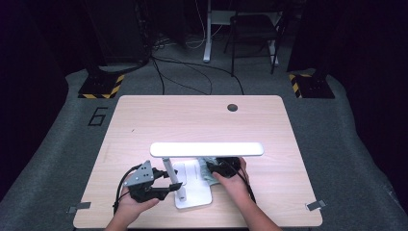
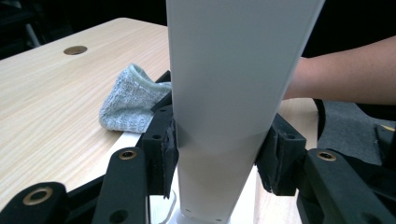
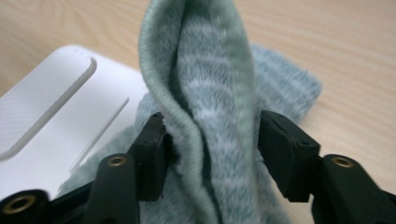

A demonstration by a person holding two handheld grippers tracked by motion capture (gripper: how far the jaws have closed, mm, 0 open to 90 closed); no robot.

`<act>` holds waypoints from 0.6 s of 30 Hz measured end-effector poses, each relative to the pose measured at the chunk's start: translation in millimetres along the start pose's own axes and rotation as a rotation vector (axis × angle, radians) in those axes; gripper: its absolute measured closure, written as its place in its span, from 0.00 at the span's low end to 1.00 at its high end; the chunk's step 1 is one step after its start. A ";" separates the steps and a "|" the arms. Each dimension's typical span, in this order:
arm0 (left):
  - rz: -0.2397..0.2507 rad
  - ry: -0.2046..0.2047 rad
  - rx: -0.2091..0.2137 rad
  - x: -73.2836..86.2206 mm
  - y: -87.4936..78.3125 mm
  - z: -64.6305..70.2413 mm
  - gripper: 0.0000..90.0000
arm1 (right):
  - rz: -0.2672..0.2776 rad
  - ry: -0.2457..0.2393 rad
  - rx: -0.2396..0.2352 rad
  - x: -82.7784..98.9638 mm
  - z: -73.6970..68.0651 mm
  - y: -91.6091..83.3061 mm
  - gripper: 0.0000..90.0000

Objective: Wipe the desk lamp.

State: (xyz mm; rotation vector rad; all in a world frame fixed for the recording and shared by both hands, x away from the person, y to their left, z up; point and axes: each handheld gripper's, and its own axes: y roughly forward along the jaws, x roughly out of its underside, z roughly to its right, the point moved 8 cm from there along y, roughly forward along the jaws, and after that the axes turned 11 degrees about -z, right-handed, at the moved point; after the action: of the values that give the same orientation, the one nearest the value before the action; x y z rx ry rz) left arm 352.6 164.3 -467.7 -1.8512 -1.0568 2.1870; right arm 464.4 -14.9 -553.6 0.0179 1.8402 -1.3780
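A white desk lamp stands at the table's near edge, with a long flat head (image 1: 207,149), a thin post (image 1: 168,171) and a flat base (image 1: 192,192). My left gripper (image 1: 175,185) is shut on the post (image 2: 224,84), its pads (image 2: 168,149) pressing both sides. A grey-green knitted cloth (image 1: 208,166) lies bunched over the base's right edge. My right gripper (image 1: 216,168) stands open around an upright fold of the cloth (image 3: 210,70), and its jaws sit loosely beside it (image 3: 212,149). The cloth (image 2: 126,100) also shows behind the post.
The light wooden table (image 1: 192,115) has a round cable hole (image 1: 232,107) at the back. The lamp's base (image 3: 56,116) lies left of the cloth. A person's forearm (image 2: 345,79) reaches in from the right. Dark floor, cables and a chair lie beyond the table.
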 end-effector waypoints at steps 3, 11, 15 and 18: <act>0.001 -0.017 -0.042 -2.7 4.0 -0.2 0.59 | 0.006 -0.002 0.017 -5.0 0.8 5.7 0.46; -0.002 -0.052 -0.091 -6.3 9.1 -11.1 0.59 | -0.030 -0.064 0.046 -19.8 12.5 25.9 0.65; 0.013 -0.050 -0.099 -6.6 10.0 -11.9 0.59 | -0.027 -0.079 0.038 -18.5 7.5 29.0 0.75; 0.004 -0.046 -0.104 -6.2 9.6 -11.9 0.59 | -0.020 -0.115 0.054 -14.7 0.7 27.1 0.77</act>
State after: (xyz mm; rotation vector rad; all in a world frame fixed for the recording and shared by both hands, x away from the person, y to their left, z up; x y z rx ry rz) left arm 368.3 159.2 -468.0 -1.8537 -1.1983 2.2269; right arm 487.0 1.8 -566.2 -0.0506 1.7122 -1.4132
